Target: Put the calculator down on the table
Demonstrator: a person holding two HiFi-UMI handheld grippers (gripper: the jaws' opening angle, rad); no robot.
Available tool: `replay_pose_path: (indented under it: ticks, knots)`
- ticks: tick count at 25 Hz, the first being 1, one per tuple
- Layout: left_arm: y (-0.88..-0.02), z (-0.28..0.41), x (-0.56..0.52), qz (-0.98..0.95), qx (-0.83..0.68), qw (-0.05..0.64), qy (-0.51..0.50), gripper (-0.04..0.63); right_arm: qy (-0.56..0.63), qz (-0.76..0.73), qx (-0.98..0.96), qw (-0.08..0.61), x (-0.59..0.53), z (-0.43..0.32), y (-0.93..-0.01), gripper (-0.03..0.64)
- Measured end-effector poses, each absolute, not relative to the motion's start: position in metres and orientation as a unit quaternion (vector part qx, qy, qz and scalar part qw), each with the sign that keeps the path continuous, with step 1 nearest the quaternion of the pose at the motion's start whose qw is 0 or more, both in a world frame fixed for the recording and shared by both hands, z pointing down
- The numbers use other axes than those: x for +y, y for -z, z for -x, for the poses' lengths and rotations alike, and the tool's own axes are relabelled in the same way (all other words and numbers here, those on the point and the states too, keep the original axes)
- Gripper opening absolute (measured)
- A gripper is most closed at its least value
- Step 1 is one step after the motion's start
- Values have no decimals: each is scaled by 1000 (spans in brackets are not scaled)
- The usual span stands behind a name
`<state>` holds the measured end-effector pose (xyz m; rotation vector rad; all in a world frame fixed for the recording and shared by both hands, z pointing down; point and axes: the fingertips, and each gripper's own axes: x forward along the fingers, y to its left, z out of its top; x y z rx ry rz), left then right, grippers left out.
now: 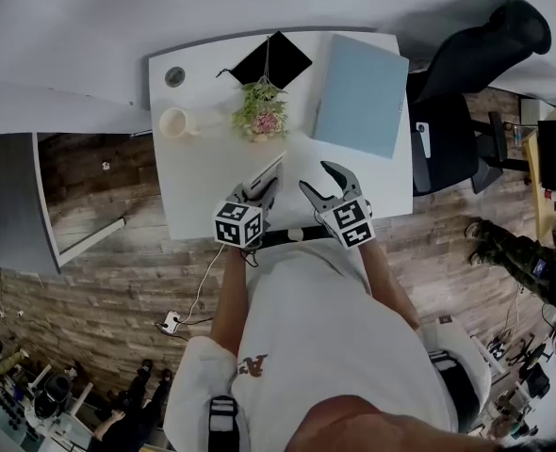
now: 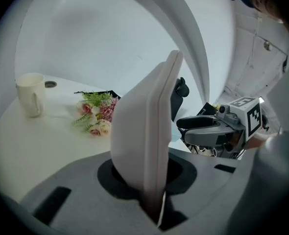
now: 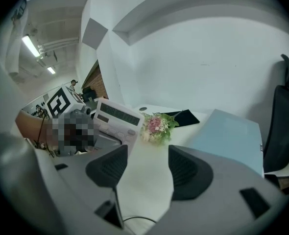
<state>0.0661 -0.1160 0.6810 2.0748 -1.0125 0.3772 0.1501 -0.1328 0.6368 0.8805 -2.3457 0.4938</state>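
calculator (image 3: 114, 119): pale plastic shell, smooth and matt, with rounded moulded keys.
counter (image 1: 203, 182): smooth white top with a faint sheen.
mug (image 2: 30, 94): cream, smooth, ceramic-looking, slightly glossy.
right tool (image 3: 144, 169): matt dark grey plastic; pads (image 3: 188, 173) finely ribbed.
blue folder (image 1: 361, 94): flat, even, matt cover.
floor (image 1: 99, 281): wood planks with rough, weathered grain.
office chair (image 1: 466, 73): black and matt; cloth or mesh cannot be told.

Ahead of me a cream mug (image 1: 174, 122) stands upright. A small flower bunch (image 1: 261, 113) lies to its right, just in front of a black square pad (image 1: 271, 61). A pale blue board (image 1: 361, 94) lies nearer the black office chair (image 1: 466, 83).
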Motion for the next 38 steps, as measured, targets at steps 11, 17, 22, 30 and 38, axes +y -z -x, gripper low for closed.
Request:
replay_pose_path:
  ticks: [11,17,22,30,38]
  knots:
    - [-715,-78,-106,-800,-369,445,-162,75,-215,-313,-871,311,-122,-144,-657,250]
    - [-730,-83,-104,-791,-356,468,-168,75,-222,-311,-865,325,-119,-148,-674,246]
    - [-739,-84,-101,-784,-350,482,-173,75,-229,-306,-864,327,-114,-143,-684,244]
    - [-753,-87,-100,-770,-344,507,-176,75,-239,-292,-861,341,-110,-141,-698,242]
    - [-761,-86,-97,-752,-334,545,-161,78,-246,-287,-859,345,-108,-137,-696,241]
